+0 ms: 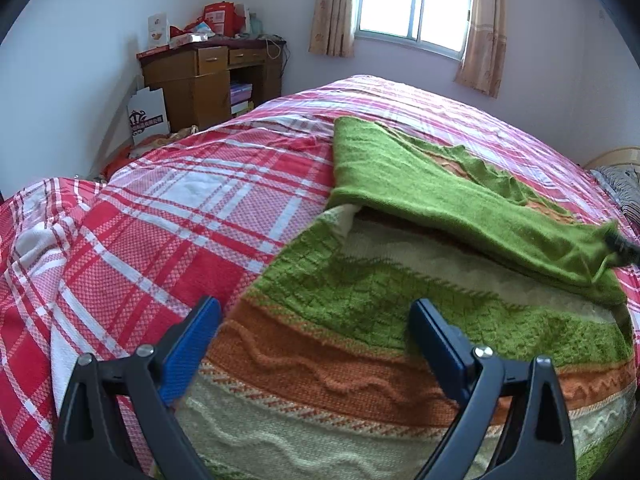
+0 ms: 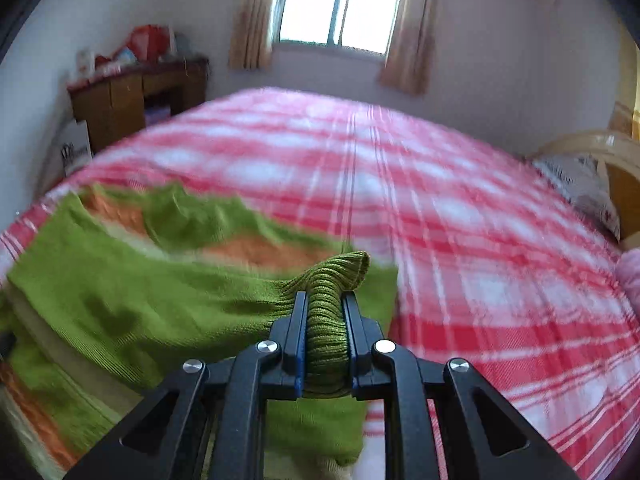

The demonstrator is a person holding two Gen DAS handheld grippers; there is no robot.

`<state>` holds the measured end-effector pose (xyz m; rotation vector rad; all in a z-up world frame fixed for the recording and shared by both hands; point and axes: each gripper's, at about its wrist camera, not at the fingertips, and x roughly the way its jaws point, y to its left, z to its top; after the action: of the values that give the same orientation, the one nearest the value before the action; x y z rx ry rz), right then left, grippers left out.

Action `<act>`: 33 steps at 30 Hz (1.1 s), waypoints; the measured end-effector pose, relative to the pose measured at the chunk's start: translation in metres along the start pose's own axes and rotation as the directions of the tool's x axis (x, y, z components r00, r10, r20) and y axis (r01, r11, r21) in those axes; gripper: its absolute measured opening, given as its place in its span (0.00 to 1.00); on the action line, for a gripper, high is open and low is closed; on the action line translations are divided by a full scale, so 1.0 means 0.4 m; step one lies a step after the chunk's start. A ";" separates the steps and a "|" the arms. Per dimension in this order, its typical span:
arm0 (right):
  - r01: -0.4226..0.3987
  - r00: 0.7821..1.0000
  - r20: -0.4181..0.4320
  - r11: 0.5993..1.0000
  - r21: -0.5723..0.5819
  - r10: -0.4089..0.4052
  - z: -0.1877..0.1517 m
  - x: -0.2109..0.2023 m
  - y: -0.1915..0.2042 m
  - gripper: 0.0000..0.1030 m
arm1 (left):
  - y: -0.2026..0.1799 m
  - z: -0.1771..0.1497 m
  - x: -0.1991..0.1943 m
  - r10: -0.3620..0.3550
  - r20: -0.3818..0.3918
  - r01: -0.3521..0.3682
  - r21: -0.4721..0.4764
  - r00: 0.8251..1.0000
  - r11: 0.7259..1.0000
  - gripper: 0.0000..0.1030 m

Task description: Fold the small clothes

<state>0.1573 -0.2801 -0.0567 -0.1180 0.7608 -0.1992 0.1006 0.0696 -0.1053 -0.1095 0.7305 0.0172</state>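
Sweater [image 1: 360, 312] on plaid bed [image 1: 180, 208]; left gripper [image 1: 314, 320] jaws wide, right gripper [image 2: 325, 308] seemingly pinching its cuff [image 2: 336, 276].

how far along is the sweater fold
Early. Done: the sweater lies flat on the bed, one green sleeve lifted across its body. In hand: the right tool is shut on that sleeve's ribbed cuff. The left tool hovers open above the hem. Left: other sleeve and body folds.

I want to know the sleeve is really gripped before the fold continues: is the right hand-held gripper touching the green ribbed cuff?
Touching. The right wrist view shows the green ribbed cuff pinched between both pads of the right hand-held gripper.
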 end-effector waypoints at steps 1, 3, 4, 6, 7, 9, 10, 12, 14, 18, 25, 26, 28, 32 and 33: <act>-0.001 0.999 -0.036 1.000 0.013 0.002 -0.016 0.017 -0.009 0.22 | 0.001 0.000 0.000 0.001 -0.001 -0.001 0.001 1.000 1.000 0.95; 0.025 0.992 -0.122 0.999 0.046 -0.020 -0.048 0.041 -0.030 0.41 | 0.000 0.000 -0.001 0.002 -0.002 -0.002 0.001 1.000 1.000 0.95; 0.039 0.989 -0.144 0.996 0.082 -0.027 -0.061 0.041 -0.054 0.54 | 0.000 0.000 -0.001 0.002 -0.002 -0.002 0.001 1.000 1.000 0.95; 0.085 0.990 -0.121 0.984 0.155 -0.066 -0.071 0.001 -0.103 0.60 | 0.000 0.000 -0.001 0.002 -0.001 -0.002 0.002 1.000 1.000 0.96; 0.154 0.985 -0.100 0.969 0.191 -0.137 -0.076 -0.034 -0.130 0.60 | 0.000 -0.001 -0.001 0.004 -0.002 -0.004 0.004 1.000 1.000 0.96; 0.250 0.966 -0.010 0.928 0.277 -0.257 -0.083 -0.117 -0.167 0.60 | 0.000 0.000 0.000 0.009 -0.001 -0.009 0.006 1.000 1.000 0.97; 0.204 0.971 0.055 0.927 0.316 -0.232 -0.085 -0.157 -0.177 0.60 | 0.000 0.000 0.000 0.013 -0.001 -0.013 0.008 1.000 1.000 0.97; 0.085 0.987 0.103 0.951 0.296 -0.121 -0.073 -0.182 -0.164 0.60 | -0.002 -0.001 0.000 0.017 -0.003 -0.017 0.010 1.000 1.000 0.98; -0.011 0.996 0.093 0.972 0.233 -0.011 -0.060 -0.173 -0.123 0.58 | -0.004 -0.002 -0.001 0.021 -0.004 -0.021 0.012 1.000 1.000 0.98; -0.157 0.988 0.014 0.980 0.124 0.157 -0.060 -0.108 -0.018 0.57 | -0.005 -0.002 0.000 0.021 -0.006 -0.021 0.013 1.000 1.000 0.99; -0.181 0.970 -0.149 0.980 0.085 0.192 -0.114 -0.035 0.043 0.57 | -0.008 -0.003 0.001 0.028 -0.012 -0.028 0.021 1.000 0.999 1.00; -0.180 0.969 -0.156 0.980 0.089 0.192 -0.116 -0.045 0.038 0.57 | -0.008 -0.003 0.002 0.029 -0.012 -0.028 0.022 1.000 0.999 1.00; -0.174 0.969 -0.163 0.980 0.101 0.188 -0.133 -0.088 0.029 0.57 | -0.008 -0.003 0.002 0.028 -0.011 -0.028 0.022 1.000 0.999 1.00; -0.144 0.989 -0.027 0.983 0.111 0.148 -0.185 -0.250 -0.019 0.57 | -0.009 -0.002 0.002 0.029 -0.011 -0.029 0.022 1.000 0.999 1.00; -0.131 0.991 0.018 0.985 0.116 0.130 -0.205 -0.301 -0.034 0.57 | -0.009 -0.002 0.002 0.029 -0.011 -0.029 0.022 1.000 0.999 1.00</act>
<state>0.0132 -0.2696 -0.0322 0.0417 0.7417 -0.1181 0.1009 0.0658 -0.1061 -0.0784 0.7434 0.0365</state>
